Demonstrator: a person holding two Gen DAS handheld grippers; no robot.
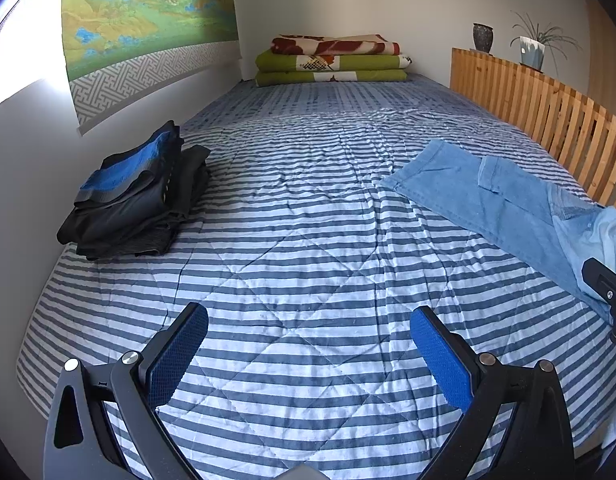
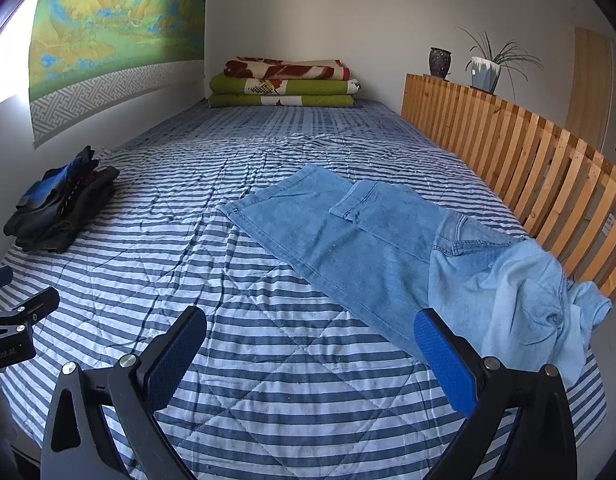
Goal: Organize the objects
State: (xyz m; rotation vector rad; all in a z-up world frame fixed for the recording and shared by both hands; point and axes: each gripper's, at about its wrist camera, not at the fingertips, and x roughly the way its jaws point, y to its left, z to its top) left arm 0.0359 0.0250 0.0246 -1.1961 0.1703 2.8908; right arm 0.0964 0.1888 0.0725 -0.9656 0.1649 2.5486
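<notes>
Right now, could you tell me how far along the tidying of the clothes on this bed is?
Done: a folded stack of dark clothes sits by the wall. In hand: nothing; the left gripper and right gripper are both open and empty above the quilt. Left: the light blue jeans lie unfolded, waist bunched near the wooden rail.

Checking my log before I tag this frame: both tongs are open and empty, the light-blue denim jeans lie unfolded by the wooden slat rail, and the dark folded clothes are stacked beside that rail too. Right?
One error: the stack of dark folded clothes sits by the white wall, opposite the wooden slat rail, as the left wrist view shows. The light-blue denim jeans do lie unfolded by the rail, and both the left tongs and right tongs are open and empty.
</notes>
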